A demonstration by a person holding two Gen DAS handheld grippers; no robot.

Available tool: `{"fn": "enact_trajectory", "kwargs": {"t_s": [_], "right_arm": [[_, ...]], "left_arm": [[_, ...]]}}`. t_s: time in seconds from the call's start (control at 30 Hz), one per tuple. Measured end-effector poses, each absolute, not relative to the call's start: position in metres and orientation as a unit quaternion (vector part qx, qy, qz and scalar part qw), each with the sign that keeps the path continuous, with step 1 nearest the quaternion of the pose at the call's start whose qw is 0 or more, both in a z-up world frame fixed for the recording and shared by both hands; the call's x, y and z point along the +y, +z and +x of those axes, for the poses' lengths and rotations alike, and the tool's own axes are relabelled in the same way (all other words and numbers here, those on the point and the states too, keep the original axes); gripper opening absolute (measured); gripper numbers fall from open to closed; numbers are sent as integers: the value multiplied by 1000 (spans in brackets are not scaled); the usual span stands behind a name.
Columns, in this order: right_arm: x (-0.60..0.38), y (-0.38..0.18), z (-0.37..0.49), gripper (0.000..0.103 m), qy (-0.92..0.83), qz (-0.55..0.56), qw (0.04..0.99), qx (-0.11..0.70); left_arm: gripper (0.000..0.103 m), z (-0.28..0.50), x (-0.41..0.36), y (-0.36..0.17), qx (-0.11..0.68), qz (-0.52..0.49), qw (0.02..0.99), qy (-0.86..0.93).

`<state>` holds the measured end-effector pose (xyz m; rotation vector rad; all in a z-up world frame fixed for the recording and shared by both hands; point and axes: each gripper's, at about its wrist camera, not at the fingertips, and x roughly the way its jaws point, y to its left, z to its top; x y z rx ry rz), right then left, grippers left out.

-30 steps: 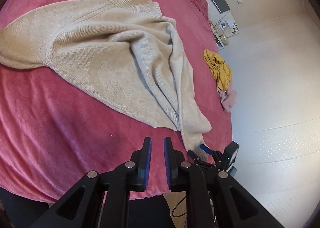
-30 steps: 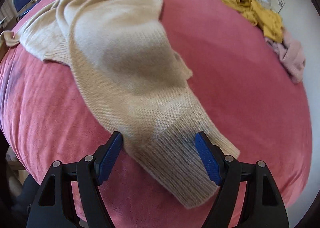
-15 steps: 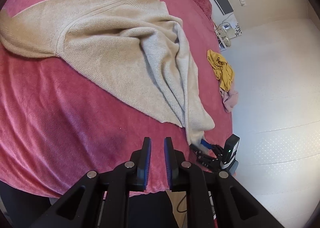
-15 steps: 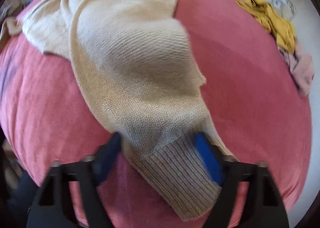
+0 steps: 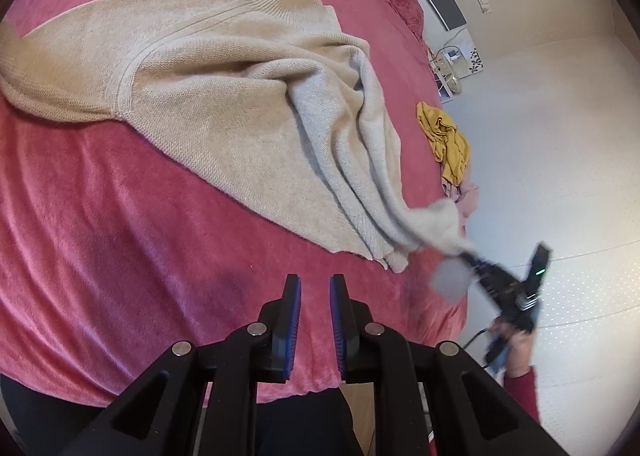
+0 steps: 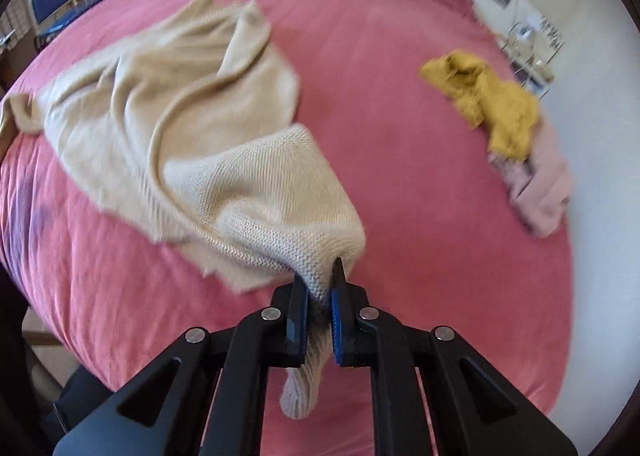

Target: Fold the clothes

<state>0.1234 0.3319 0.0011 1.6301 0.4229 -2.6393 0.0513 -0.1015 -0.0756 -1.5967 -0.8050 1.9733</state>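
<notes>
Right wrist view: the right gripper (image 6: 319, 298) is clamped on the ribbed cuff of one sleeve of the beige sweater (image 6: 168, 127). The cuff end hangs down between the fingers toward the camera. The sleeve rises off the pink bedspread (image 6: 400, 159) just ahead of the gripper, and the sweater body lies ahead and to its left, bunched and uneven.

Left wrist view: the left gripper (image 5: 315, 302) holds nothing. Its fingers stand close together with a narrow gap, above bare bedspread (image 5: 100, 236). The sweater (image 5: 224, 95) lies ahead of it, with the nearest hem edge just beyond the fingertips. The right gripper (image 5: 476, 262) appears blurred ahead and to the right, with the sleeve stretched taut from the body.

Progress assessment: the task is at an early stage. No completed fold is visible. The body is creased, and the far sleeve extends outward to the left, unfolded. The step in hand appears to be the first sleeve fold. Remaining work: lay both sleeves across the body, flatten it, and fold it over. A yellow garment (image 6: 486, 101) and a pale pink garment (image 6: 540, 183) lie crumpled ahead and to the right of the right gripper, not yet folded.
</notes>
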Motion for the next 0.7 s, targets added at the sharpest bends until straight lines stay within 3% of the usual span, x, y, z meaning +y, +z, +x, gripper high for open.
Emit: {"fn": "enact_trajectory", "kwargs": {"t_s": [0.1, 0.23, 0.47, 0.53, 0.6, 0.7], "right_arm": [[357, 54, 99, 9, -864, 481, -33, 143], [416, 96, -19, 9, -877, 447, -101, 145], [526, 103, -138, 11, -846, 472, -233, 87], [543, 89, -153, 26, -830, 494, -249, 70], [539, 75, -150, 64, -828, 499, -245, 66], [505, 47, -118, 72, -846, 500, -170, 70]], "left_arm": [[14, 41, -98, -79, -285, -584, 236, 723], [15, 26, -89, -84, -265, -588, 240, 726], [15, 2, -60, -97, -225, -605, 244, 723], [15, -3, -52, -101, -216, -609, 241, 724], [15, -5, -47, -107, -221, -615, 243, 717], [16, -2, -46, -117, -247, -620, 243, 704]]}}
